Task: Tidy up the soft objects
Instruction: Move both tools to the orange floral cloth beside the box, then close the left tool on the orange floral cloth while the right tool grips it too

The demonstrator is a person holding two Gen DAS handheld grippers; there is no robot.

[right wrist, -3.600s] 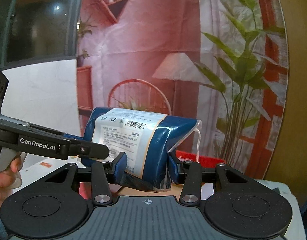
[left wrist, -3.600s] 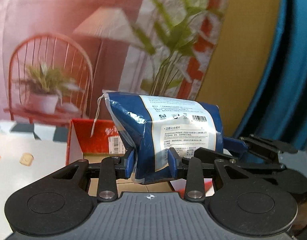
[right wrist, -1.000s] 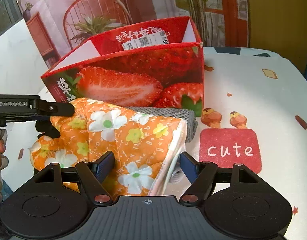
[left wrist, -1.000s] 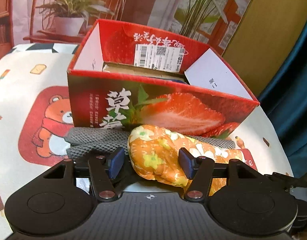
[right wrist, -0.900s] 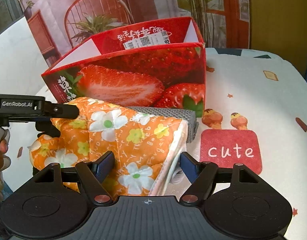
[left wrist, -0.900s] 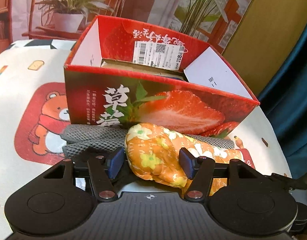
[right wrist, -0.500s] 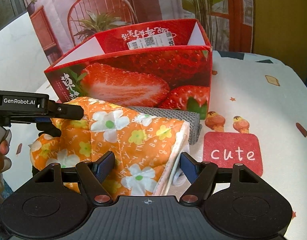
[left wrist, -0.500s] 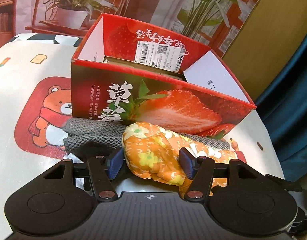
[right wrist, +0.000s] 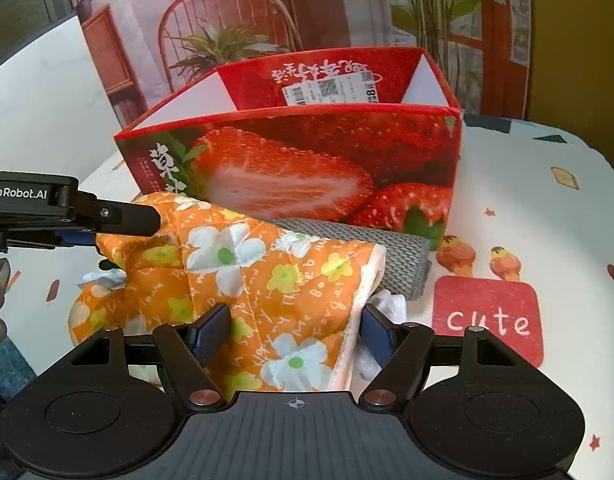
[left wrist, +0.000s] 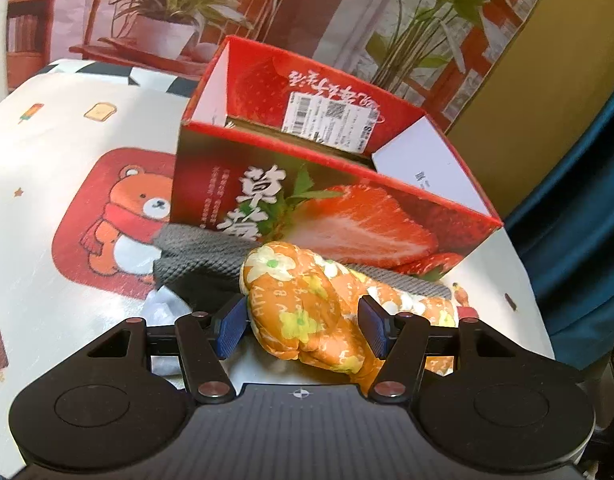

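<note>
- Gripping the orange floral quilted cloth at its rolled end, the left gripper has both pads pressed into the padding near the tablecloth's front edge.
- Waiting behind it, the strawberry box stands open-topped; a grey knitted cloth lies against its base, not yet packed.
- Clamping the same cloth's opposite end, the right gripper shares the load, which looks about to be lifted boxward.

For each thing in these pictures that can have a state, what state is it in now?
Red strawberry-print cardboard box: open at the top, upright.
Orange flowered quilted cloth: bunched, gripped at both ends.
Grey knitted cloth: folded, lying against the box.
Left gripper: shut on the orange cloth.
Right gripper: shut on the orange cloth.
</note>
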